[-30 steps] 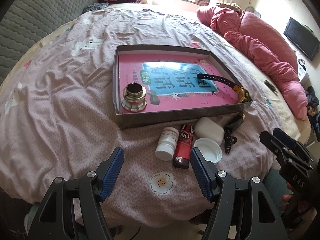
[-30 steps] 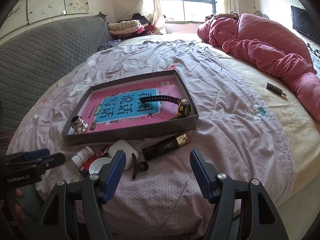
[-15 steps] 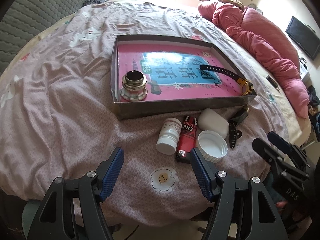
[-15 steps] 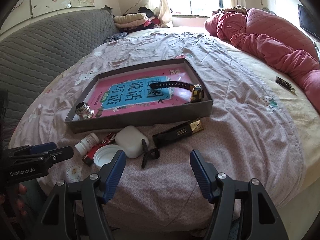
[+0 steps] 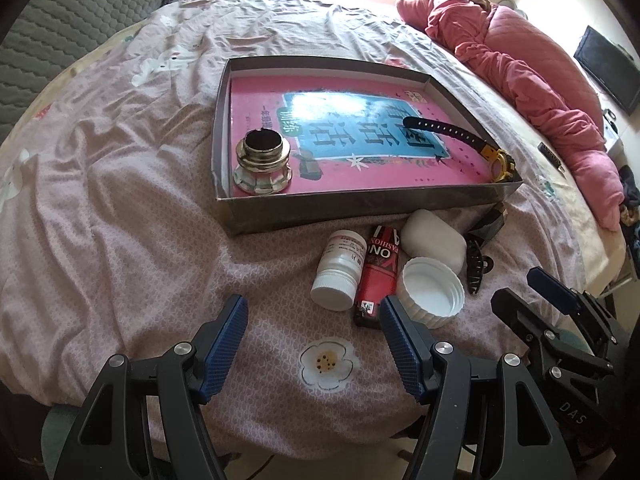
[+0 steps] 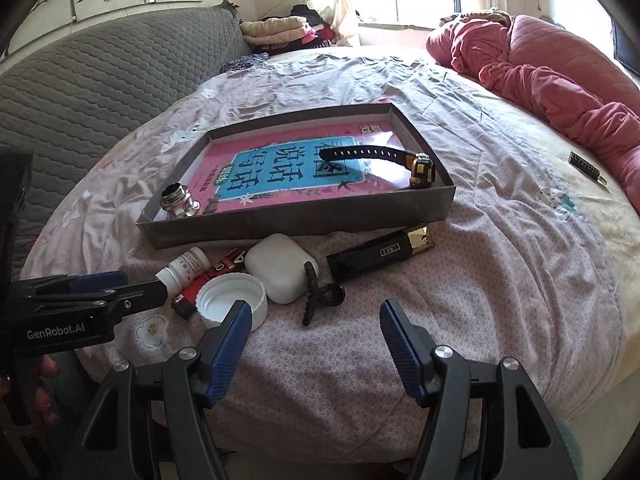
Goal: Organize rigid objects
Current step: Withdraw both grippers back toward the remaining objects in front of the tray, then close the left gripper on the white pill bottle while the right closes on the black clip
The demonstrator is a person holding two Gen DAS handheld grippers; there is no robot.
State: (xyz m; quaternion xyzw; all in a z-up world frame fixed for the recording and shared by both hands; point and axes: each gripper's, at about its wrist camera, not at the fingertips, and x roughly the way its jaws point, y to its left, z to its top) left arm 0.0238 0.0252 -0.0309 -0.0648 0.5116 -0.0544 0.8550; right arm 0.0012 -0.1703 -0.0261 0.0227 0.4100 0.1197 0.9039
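Note:
A shallow grey box (image 5: pixel 352 210) (image 6: pixel 304 216) on the bed holds a pink book, a metal lamp socket (image 5: pixel 262 166) (image 6: pixel 176 200) and a black and gold watch (image 5: pixel 496 160) (image 6: pixel 420 168). In front of it lie a white pill bottle (image 5: pixel 340 270) (image 6: pixel 186 266), a red lighter (image 5: pixel 378 276), a white case (image 5: pixel 434 240) (image 6: pixel 282 270), a white lid (image 5: pixel 432 292) (image 6: pixel 230 300), a black hair clip (image 5: pixel 476 266) (image 6: pixel 320 294) and a black and gold box (image 6: pixel 380 254). My left gripper (image 5: pixel 312 326) is open just short of the bottle. My right gripper (image 6: pixel 316 332) is open below the clip.
A pink quilt (image 5: pixel 532 80) (image 6: pixel 540 68) lies heaped at the far right. A small dark object (image 6: pixel 586 168) lies on the sheet near it. A grey padded headboard (image 6: pixel 100 76) runs along the left. Folded clothes (image 6: pixel 280 32) sit by the window.
Both grippers have moved forward toward the loose objects in front of the box, which now look larger and nearer. Both stay open. Nothing on the bed has moved.

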